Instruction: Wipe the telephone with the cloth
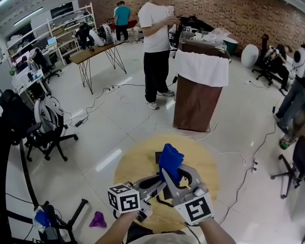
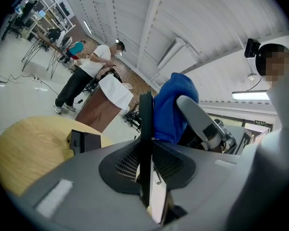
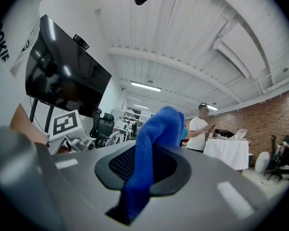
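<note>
Round pale wooden tabletop [image 1: 134,164]. One small black box-shaped object [image 2: 84,141] sits on it, toward the far edge. Glossy whitish floor [image 1: 112,121] all round, with a crumpled purple rag [image 1: 97,219] lying left of the table.

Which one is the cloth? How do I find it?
Look at the round wooden table in the middle of the floor. Just over it, the right gripper pinches the cloth. It is the only soft, bright blue thing there; the left gripper beside it holds a thin dark slab.
</note>
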Demonstrator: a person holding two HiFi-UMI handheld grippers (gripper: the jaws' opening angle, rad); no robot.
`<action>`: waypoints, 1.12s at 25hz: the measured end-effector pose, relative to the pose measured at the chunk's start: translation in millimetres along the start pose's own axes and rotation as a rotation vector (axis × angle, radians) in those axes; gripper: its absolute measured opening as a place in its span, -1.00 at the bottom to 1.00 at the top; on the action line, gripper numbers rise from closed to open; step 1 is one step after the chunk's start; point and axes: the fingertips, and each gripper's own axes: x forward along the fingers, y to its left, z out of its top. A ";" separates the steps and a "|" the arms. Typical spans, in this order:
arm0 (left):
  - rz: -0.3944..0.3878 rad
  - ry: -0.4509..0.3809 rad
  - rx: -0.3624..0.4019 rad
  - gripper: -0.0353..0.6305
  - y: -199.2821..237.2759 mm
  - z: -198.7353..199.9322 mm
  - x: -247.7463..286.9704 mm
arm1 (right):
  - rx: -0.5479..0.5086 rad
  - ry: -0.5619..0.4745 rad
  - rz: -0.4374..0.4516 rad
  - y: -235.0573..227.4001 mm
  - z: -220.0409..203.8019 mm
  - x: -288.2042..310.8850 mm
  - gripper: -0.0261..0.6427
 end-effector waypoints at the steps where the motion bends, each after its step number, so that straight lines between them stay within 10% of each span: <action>1: 0.004 0.007 0.010 -0.71 -0.9 -1.6 -0.1 | 0.000 -0.003 -0.002 -0.6 1.8 0.9 -0.74; 28: 0.063 0.067 0.112 -0.71 -1.6 -14.7 1.0 | 0.021 -0.008 0.145 56.3 27.2 18.1 -0.74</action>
